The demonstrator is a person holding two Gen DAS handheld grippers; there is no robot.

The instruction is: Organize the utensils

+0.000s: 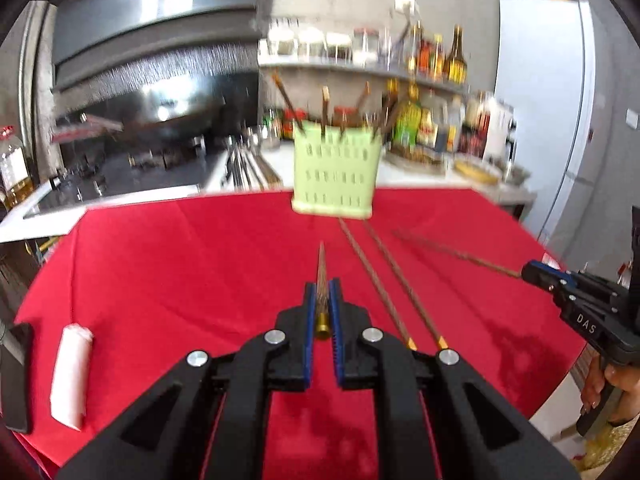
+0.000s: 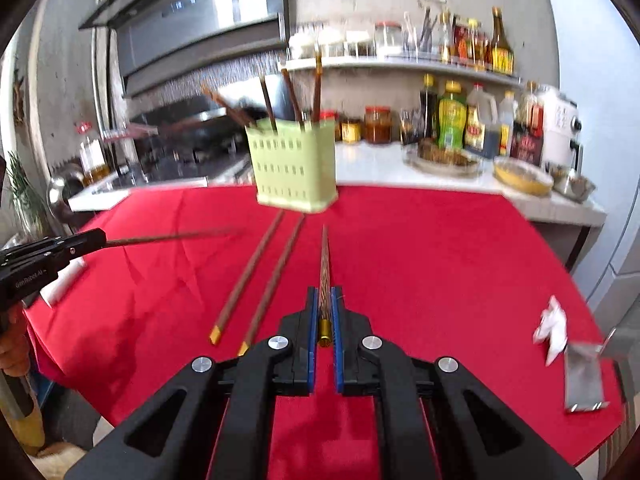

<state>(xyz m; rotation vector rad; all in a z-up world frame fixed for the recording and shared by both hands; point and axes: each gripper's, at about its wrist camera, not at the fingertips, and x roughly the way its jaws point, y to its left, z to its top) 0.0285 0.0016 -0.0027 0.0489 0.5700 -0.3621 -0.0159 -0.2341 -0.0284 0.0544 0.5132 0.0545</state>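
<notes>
A: Green holder (image 1: 333, 168) on red cloth (image 1: 160, 272) has roughly five chopsticks in, blur permitting.
B: Left gripper (image 1: 322, 300) and right gripper (image 2: 325, 300) each clamp one chopstick; two chopsticks (image 2: 256, 276) lie before the holder.

A red cloth (image 1: 180, 264) covers the round table, creased in long folds. On its left part lies a white roll (image 1: 71, 376), with the edge of a dark flat object (image 1: 18, 376) just beside it at the rim. On the right part sit a crumpled white paper (image 2: 554, 326) and, near it, a shiny metal piece (image 2: 584, 380). Behind the table runs a white counter (image 2: 372, 166) carrying sauce bottles (image 2: 452, 118), red-lidded jars (image 2: 378, 124), a yellow dish (image 2: 522, 178) and a small steel bowl (image 2: 574, 186). A wall shelf (image 2: 400, 65) above holds more jars and bottles. A dark cooktop (image 1: 120, 172) lies under a range hood (image 1: 156, 20), and a white refrigerator (image 1: 548, 112) stands at the right.
</notes>
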